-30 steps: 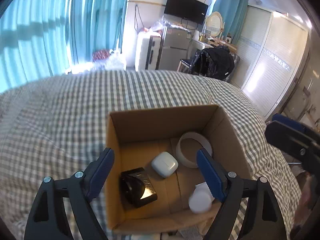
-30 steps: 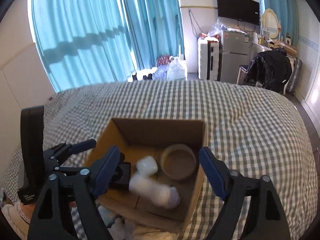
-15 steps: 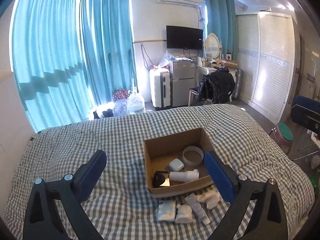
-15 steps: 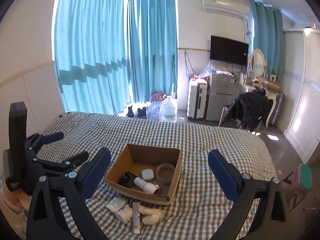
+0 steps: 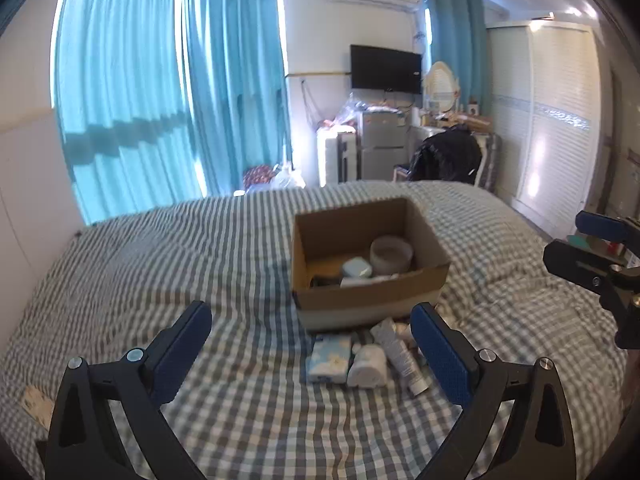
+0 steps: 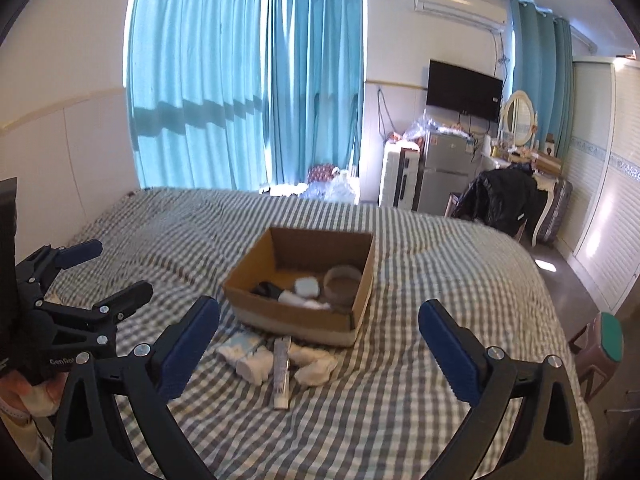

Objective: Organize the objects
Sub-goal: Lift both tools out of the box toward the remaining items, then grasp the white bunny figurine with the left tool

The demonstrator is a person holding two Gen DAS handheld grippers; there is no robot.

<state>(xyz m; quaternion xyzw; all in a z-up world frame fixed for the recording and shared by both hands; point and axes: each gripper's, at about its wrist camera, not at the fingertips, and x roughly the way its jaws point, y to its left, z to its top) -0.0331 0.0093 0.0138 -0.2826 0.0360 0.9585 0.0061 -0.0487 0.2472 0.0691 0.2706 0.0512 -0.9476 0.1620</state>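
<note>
An open cardboard box (image 5: pixel 372 300) (image 6: pixel 296 318) sits on the checked bed. It holds a tape ring (image 5: pixel 391 254) (image 6: pixel 342 280), a white earbud case (image 5: pixel 357 268) (image 6: pixel 306 287), a white bottle (image 6: pixel 298 300) and a black item (image 6: pixel 267 290). In front of the box lie a blue-white tissue pack (image 5: pixel 329 358) (image 6: pixel 239 346), a white roll (image 5: pixel 368 366) (image 6: pixel 254 366), a tube (image 5: pixel 398 350) (image 6: pixel 282 372) and white socks (image 6: pixel 314 364). My left gripper (image 5: pixel 312 354) and right gripper (image 6: pixel 320 348) are both open and empty, held back from the pile.
The checked bed (image 5: pixel 160 264) spreads wide around the box. Beyond its far edge stand blue curtains (image 6: pixel 248 80), a fridge (image 6: pixel 442 176), a chair with a black jacket (image 6: pixel 500 200) and a white wardrobe (image 5: pixel 556 128). A stool (image 6: pixel 608 340) stands at the right.
Both grippers have pulled back and up from right over the box, then come somewhat closer again. The loose items in front of the box have come into view.
</note>
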